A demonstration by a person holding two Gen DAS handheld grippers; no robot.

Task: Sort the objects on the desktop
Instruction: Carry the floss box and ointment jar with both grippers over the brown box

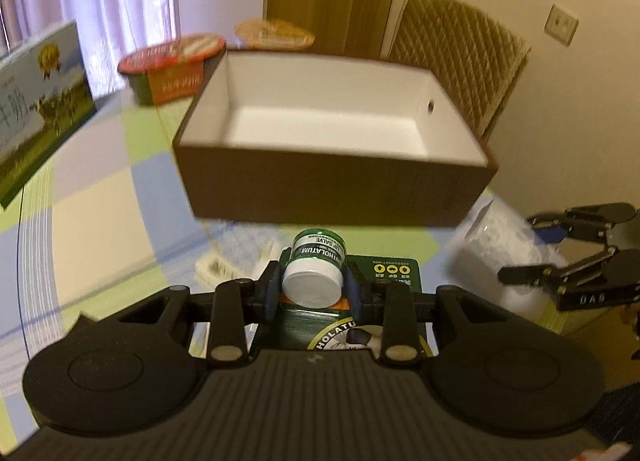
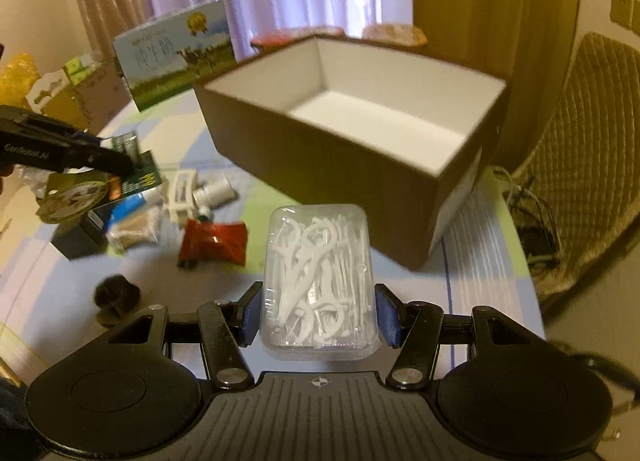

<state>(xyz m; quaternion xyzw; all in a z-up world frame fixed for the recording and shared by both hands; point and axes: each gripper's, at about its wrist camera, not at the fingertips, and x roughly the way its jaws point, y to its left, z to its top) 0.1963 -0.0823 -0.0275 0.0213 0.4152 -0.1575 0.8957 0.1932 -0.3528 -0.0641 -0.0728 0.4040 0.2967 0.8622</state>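
You have both tools loaded and nothing yet sorted: the brown cardboard box with the white interior (image 2: 360, 129), standing toward the far right edge of the checked pastel tablecloth (image 1: 100, 197), shows a bare floor in both wrist views. Your left gripper (image 1: 314, 285) is clamped on a small green-and-white lip-salve jar (image 1: 316, 273) that looks fixed to its dark green printed backing card (image 1: 384, 273), which hangs below the blue pads; it sits lifted just short of the box's near wall. Your right gripper (image 2: 318, 313) has its pads against the sides of a clear plastic case of white floss picks (image 2: 318, 281), apparently holding it, also raised in front of the box's near corner. Judging by that, you are on the first deliveries, with the carry nearly at the rim and the drops not yet made. Plenty is left on the left half of the tablecloth: a red foil sachet (image 2: 214, 241), a white plastic clip and small tube (image 2: 196, 193), a clear packet of brown granules (image 2: 134, 229), a small black box (image 2: 78, 243) and a dark fuzzy ball (image 2: 116, 293) near the front edge. At the far edge stand a milk carton with a meadow print (image 2: 180, 57) and a red-lidded instant noodle bowl (image 1: 168, 69); whether those belong to the sorting I cannot tell.
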